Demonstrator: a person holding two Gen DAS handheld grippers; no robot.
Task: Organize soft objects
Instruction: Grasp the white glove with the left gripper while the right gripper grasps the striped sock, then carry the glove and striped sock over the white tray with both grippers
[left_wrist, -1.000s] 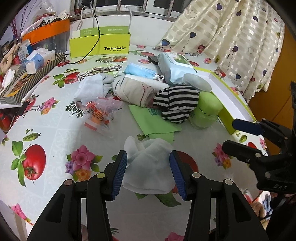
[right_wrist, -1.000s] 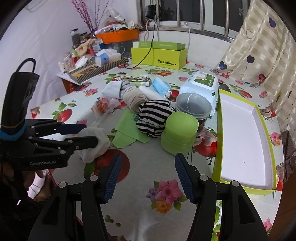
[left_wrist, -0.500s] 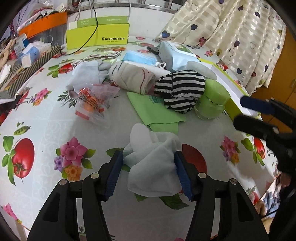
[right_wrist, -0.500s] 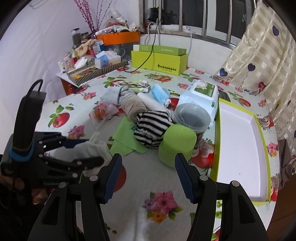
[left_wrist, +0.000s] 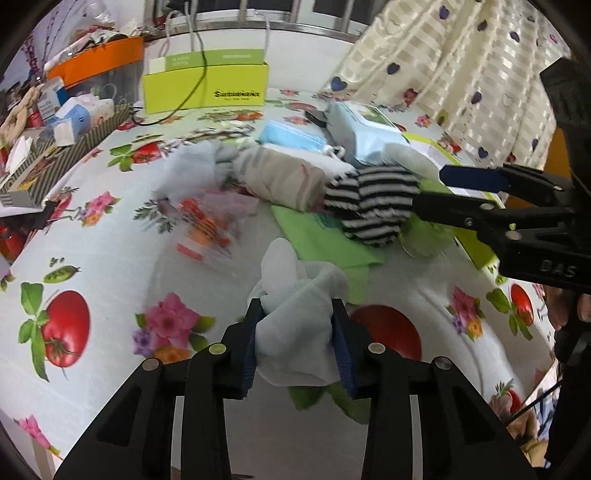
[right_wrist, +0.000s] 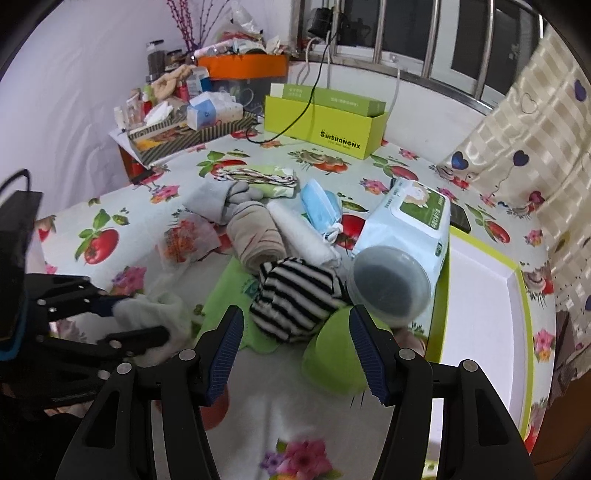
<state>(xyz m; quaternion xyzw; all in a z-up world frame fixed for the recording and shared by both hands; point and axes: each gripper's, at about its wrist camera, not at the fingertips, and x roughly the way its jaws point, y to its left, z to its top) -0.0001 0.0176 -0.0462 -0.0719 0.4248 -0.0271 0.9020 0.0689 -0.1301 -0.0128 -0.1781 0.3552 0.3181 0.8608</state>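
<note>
My left gripper (left_wrist: 298, 343) is shut on a pale crumpled cloth (left_wrist: 295, 317), held over the flowered tablecloth; it also shows in the right wrist view (right_wrist: 159, 314). My right gripper (right_wrist: 295, 350) is open and empty, just before a striped black-and-white bundle (right_wrist: 295, 299) and a green soft roll (right_wrist: 340, 354). A beige rolled cloth (right_wrist: 255, 236), a white roll (right_wrist: 299, 232), a grey sock pile (right_wrist: 221, 195) and a green flat cloth (left_wrist: 325, 240) lie in the middle.
A white tray with a green rim (right_wrist: 480, 314) lies at the right. A wet-wipes pack (right_wrist: 410, 218), a clear tub (right_wrist: 391, 288), blue masks (right_wrist: 317, 203), a plastic packet (right_wrist: 184, 240) and a green box (right_wrist: 325, 122) stand around. Clutter fills the far left.
My left gripper has closed on the pale cloth and lifted it. My right gripper has moved forward toward the striped bundle and green roll.
</note>
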